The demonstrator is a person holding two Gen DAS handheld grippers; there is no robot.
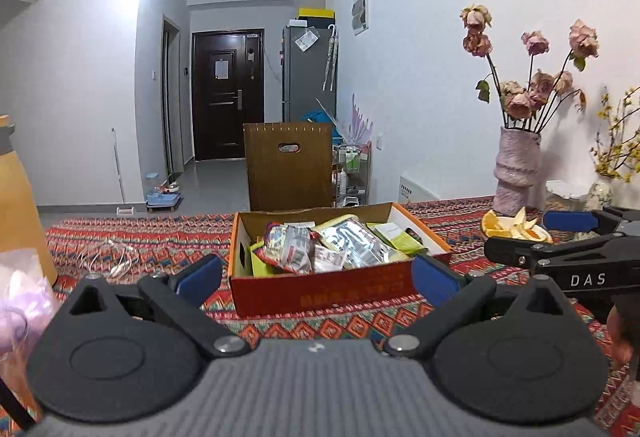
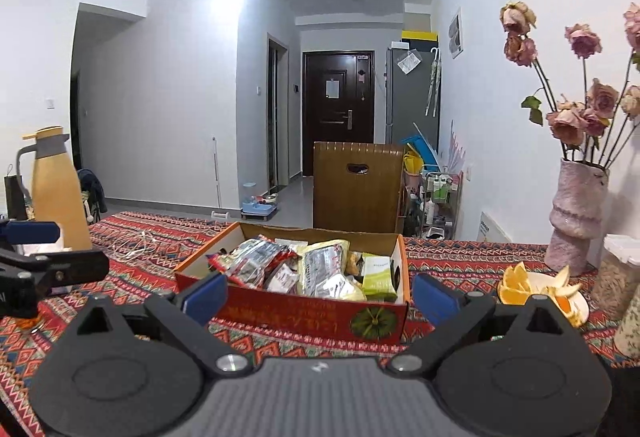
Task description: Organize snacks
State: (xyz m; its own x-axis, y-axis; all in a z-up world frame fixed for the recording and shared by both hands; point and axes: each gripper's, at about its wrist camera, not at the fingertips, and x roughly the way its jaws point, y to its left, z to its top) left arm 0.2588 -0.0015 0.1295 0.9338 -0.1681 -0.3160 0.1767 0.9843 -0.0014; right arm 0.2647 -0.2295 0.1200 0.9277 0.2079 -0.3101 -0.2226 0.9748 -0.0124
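Both claws (image 1: 316, 279) (image 2: 320, 297) level, spread, empty.

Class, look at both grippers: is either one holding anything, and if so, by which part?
Nothing is held. The left gripper and right gripper are both open and empty, short of the snack box on the table.

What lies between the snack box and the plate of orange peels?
Only bare patterned tablecloth between snack box and plate of orange peels, in the right wrist view.
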